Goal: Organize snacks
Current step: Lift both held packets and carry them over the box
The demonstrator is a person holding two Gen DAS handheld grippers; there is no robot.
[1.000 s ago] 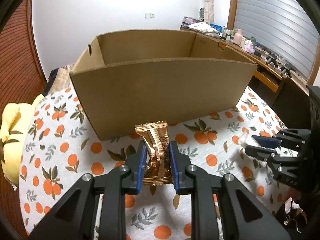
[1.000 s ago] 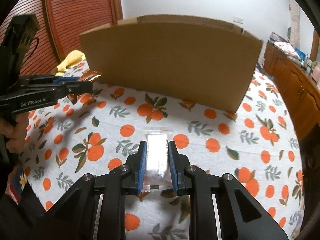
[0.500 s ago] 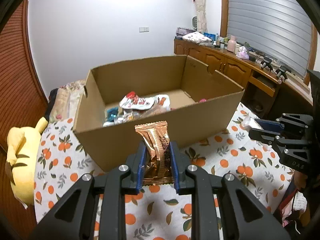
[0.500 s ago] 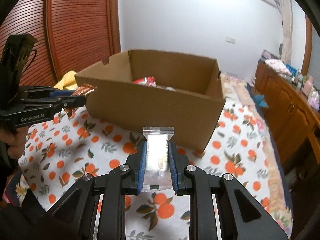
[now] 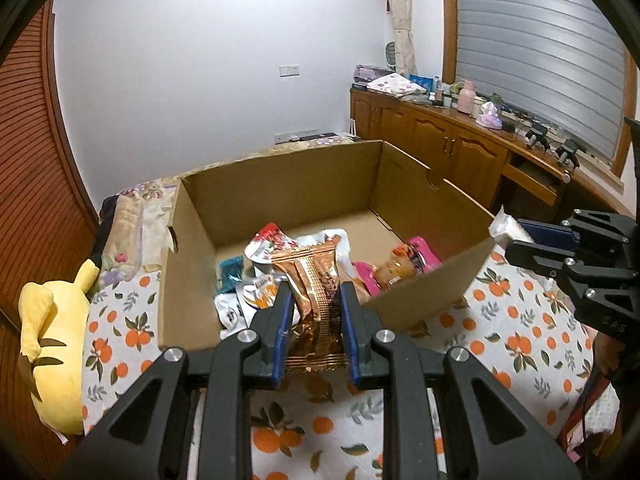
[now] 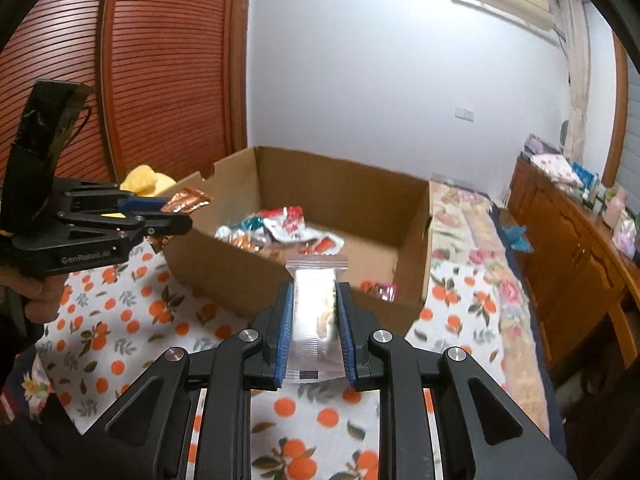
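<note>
Since the earlier frames, both grippers have been rising: the cardboard box [image 5: 404, 308], previously seen only as a front wall, is now showing its open interior from above, and its contents are coming into view.

The left gripper [image 5: 313, 320] is clamping a copper-coloured snack packet [image 5: 316, 300] between its blue pads [image 5: 282, 320]; the packet is standing upright in the jaws and is hanging above the near wall of the box. In the right wrist view this same gripper [image 6: 176, 220] is appearing at the left, just beside the box's left corner, with the packet [image 6: 186, 202] projecting from its tips.

The right gripper [image 6: 313, 320] is gripping a clear-wrapped white snack bar [image 6: 314, 312] lengthwise, its jaws closed narrowly on the wrapper. It is hovering in front of the box [image 6: 224, 268], over the orange-print tablecloth [image 6: 120, 332].

Inside the box, several loose snack packets [image 5: 272, 244] are lying on the floor, with pink ones [image 5: 420, 252] at the right.

A yellow plush toy [image 5: 52, 344] is lying at the left edge of the table. A wooden cabinet [image 5: 440, 140] is standing along the far right wall.
</note>
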